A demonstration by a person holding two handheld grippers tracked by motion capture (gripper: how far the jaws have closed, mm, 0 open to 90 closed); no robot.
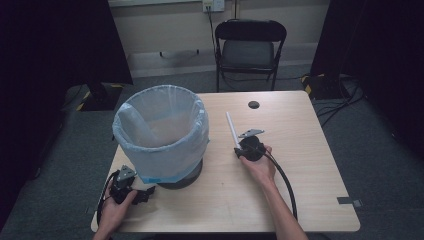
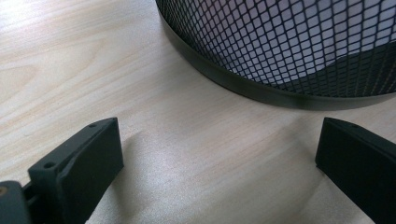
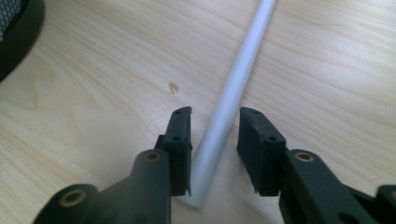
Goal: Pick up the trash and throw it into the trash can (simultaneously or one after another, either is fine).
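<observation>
Right gripper (image 3: 214, 128) astride white plastic tube (image 3: 233, 88), near end; jaws narrowly parted, not yet clamped.
Tube lies flat on wooden table (image 1: 300, 190), right of lined mesh waste bin (image 1: 161, 132), open tabletop around it. Left gripper (image 2: 219, 163) gapes wide, empty, at bin's base.

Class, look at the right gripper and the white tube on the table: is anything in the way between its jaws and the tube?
Nothing visible. The right gripper already has its jaws either side of the white tube, which lies flat on the bare table. A gap shows at the right jaw, so it isn't clamped yet. The lined mesh bin stands off to the side.
</observation>
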